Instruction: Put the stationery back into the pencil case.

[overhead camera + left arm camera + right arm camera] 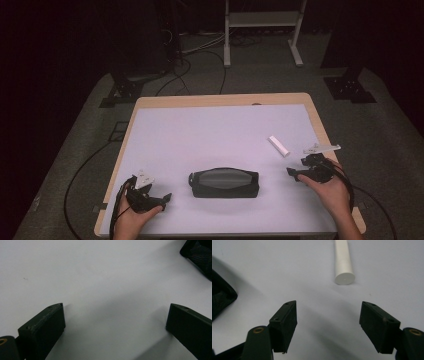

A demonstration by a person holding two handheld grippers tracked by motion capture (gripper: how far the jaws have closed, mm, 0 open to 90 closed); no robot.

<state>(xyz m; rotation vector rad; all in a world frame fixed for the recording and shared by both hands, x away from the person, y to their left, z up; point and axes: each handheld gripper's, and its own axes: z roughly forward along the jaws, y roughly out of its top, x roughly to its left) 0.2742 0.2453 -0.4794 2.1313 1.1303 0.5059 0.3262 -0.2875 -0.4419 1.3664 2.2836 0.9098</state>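
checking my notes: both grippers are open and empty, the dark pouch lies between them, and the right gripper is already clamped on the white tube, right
Not quite. The right gripper is open, and the white tube lies loose on the table beyond its jaws, untouched, as the right gripper view shows. The rest holds: the left gripper is open and empty, and the dark pouch lies between them.

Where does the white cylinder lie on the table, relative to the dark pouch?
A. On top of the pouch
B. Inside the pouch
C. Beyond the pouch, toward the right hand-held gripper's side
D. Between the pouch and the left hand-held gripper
C: in the high view the white cylinder lies apart from the dark pouch, farther back and near the right hand-held gripper.
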